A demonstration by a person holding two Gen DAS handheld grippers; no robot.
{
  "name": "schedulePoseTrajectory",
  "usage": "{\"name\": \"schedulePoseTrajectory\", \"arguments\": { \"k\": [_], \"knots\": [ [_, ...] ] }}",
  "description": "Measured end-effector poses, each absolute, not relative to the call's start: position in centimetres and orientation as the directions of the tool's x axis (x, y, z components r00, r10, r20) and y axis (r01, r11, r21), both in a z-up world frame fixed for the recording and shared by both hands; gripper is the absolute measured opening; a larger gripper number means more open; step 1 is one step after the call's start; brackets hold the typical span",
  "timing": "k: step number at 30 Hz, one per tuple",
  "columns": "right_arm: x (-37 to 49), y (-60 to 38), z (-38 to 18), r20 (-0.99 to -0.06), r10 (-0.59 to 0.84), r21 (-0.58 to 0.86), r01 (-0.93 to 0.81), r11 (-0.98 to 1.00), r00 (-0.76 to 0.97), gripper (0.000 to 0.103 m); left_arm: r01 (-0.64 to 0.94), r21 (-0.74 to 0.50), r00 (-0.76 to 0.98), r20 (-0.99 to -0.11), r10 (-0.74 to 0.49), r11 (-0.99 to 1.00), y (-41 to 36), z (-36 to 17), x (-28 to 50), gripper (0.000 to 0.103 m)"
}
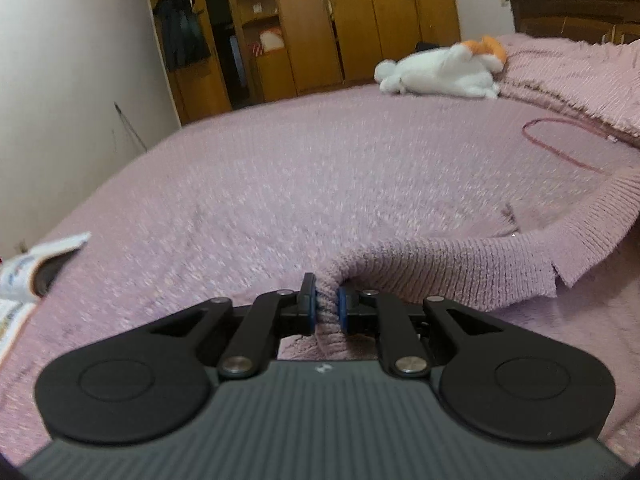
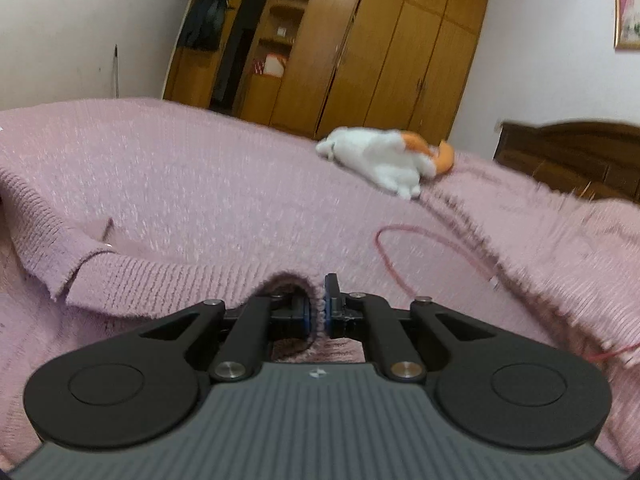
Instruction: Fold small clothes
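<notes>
A pink ribbed knit garment (image 1: 472, 268) is held up over the pink bedspread (image 1: 280, 184). My left gripper (image 1: 327, 306) is shut on a bunched edge of it, and the knit runs off to the right, with a notch in its hem at the far right. In the right wrist view the same knit garment (image 2: 172, 276) stretches away to the left, and my right gripper (image 2: 316, 308) is shut on its folded edge. The fabric curls over the right gripper's left finger and hides part of it.
A white and orange plush toy (image 1: 440, 68) lies far back on the bed. A red cord loop (image 1: 560, 144) lies near a rumpled pink blanket (image 1: 580, 76). An open magazine (image 1: 28, 276) sits at the bed's left edge. Wooden wardrobes (image 2: 380, 52) and a dark headboard (image 2: 572, 152) stand behind.
</notes>
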State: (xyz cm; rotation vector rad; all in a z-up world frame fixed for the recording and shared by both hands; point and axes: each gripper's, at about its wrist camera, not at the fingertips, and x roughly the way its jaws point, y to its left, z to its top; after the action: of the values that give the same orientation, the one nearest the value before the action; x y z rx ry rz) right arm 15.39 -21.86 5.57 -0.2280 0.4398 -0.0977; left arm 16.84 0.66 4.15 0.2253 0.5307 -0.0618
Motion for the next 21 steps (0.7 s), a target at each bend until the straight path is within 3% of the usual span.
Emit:
{"name": "schedulePoseTrajectory", "arguments": {
  "k": [6, 10, 12, 16, 21],
  "knots": [
    [18.2, -22.4, 1.2, -0.513, -0.134, -0.244, 0.005, 0.970, 0.848, 0.007, 0.121, 0.161, 0.820, -0.573, -0.007, 0.980, 1.2, 1.8, 19.0, 0.017],
    [18.3, -22.5, 0.9, -0.535, -0.124, -0.224, 0.001, 0.975, 0.836, 0.009, 0.111, 0.167, 0.822, -0.570, 0.004, 0.980, 1.2, 2.2, 19.0, 0.027],
    [17.9, -22.6, 1.2, -0.536, -0.120, -0.219, 0.000, 0.976, 0.835, 0.020, 0.103, 0.165, 0.823, -0.568, 0.009, 0.981, 1.4, 2.8, 18.7, 0.032],
    [16.5, -23.4, 3.0, -0.527, -0.084, -0.170, -0.009, 0.985, 0.845, 0.058, 0.091, 0.151, 0.830, -0.557, 0.008, 0.984, 1.8, 4.2, 17.4, 0.042],
    [14.4, -24.0, 5.5, -0.522, -0.028, -0.147, -0.058, 0.987, 0.853, 0.064, 0.079, 0.124, 0.833, -0.553, 0.002, 0.989, 2.2, 5.7, 15.2, 0.044]
  ]
}}
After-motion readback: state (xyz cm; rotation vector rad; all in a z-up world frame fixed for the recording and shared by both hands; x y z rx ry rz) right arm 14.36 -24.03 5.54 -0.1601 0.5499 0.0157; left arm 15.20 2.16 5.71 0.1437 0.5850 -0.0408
